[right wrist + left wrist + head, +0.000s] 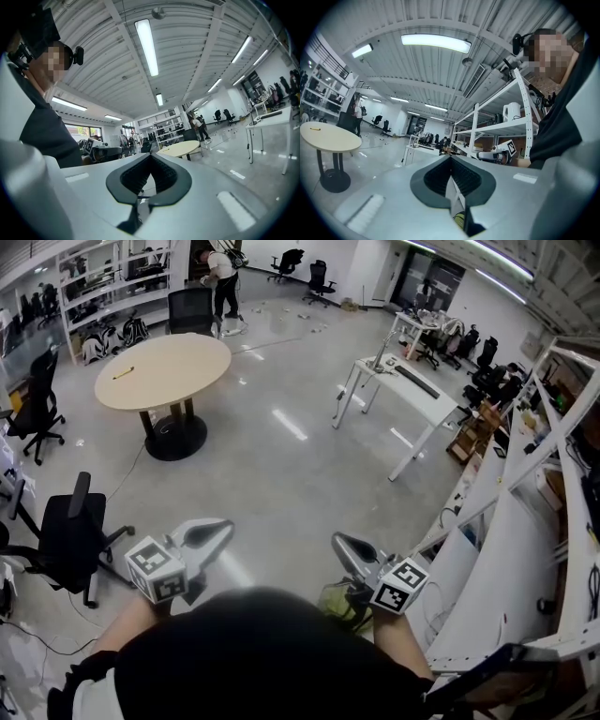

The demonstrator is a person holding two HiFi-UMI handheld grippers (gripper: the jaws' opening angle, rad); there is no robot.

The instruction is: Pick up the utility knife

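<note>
Both tongs are clenched and empty. On the left gripper, the grey jaws meet at the tips in the left gripper view, with nothing between the ribbed black pads. The right gripper is the same: its jaws are together in the right gripper view and grip nothing. I see both held level in front of my operator's dark torso, side by side and apart from each other.

The small yellow utility knife lies flat on the round beige table with a black pedestal base, near its left edge in the head view. It is too small to make out any detail. The left gripper view also picks it up as a yellow sliver on the tabletop. It is well apart from both grippers, across a stretch of polished grey floor.

Around the knife's table:
- A black office chair stands near the left gripper.
- A white rectangular desk on angled legs stands to the right of the round table.
- White metal shelving runs along the right side.
- A person stands at the far wall.
</note>
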